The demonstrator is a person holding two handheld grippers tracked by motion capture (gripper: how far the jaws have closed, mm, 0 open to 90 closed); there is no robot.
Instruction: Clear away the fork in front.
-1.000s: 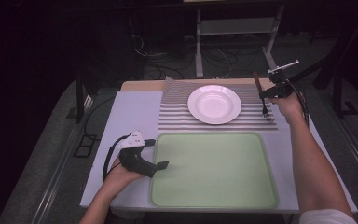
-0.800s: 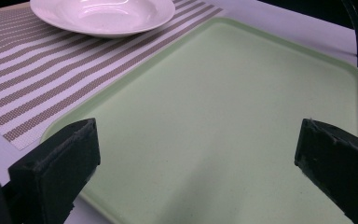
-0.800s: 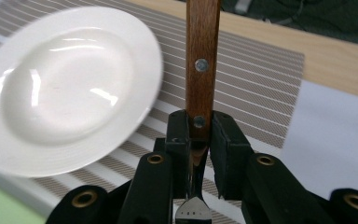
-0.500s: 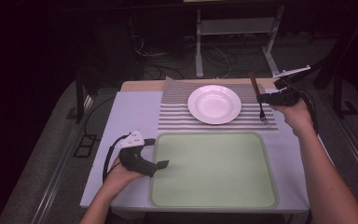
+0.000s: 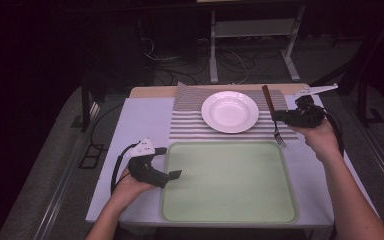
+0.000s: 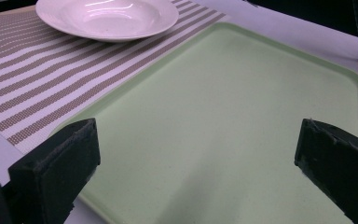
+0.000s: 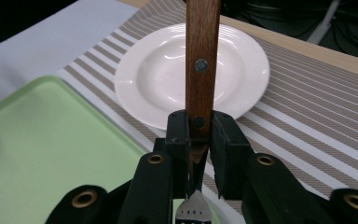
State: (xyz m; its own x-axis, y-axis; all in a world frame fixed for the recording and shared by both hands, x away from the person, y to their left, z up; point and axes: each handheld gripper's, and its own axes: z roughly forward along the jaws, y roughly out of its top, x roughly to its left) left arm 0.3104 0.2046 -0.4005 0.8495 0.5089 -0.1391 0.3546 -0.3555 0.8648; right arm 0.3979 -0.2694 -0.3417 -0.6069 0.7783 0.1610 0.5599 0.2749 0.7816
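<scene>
A fork with a dark wooden handle and metal tines (image 5: 274, 118) is held off the table at the right side, handle tilted up and away, tines pointing down over the striped brown-and-white placemat (image 5: 190, 117) near the far right corner of the pale green plastic tray (image 5: 230, 215). The right gripper (image 5: 280, 118) has its black jaws closed on the fork's handle just below the lower rivet, as the right gripper view shows (image 7: 199, 135). Just left of the fork, a round white shallow plate (image 5: 230, 111) sits on the placemat, apart from the tray's far edge. The tray lies on the light grey tabletop (image 5: 140, 120) on the near side. The left gripper (image 5: 172, 162) rests at the tray's left edge, its jaws spread wide and holding nothing, the tray's surface visible between them in the left gripper view (image 6: 198, 163).
</scene>
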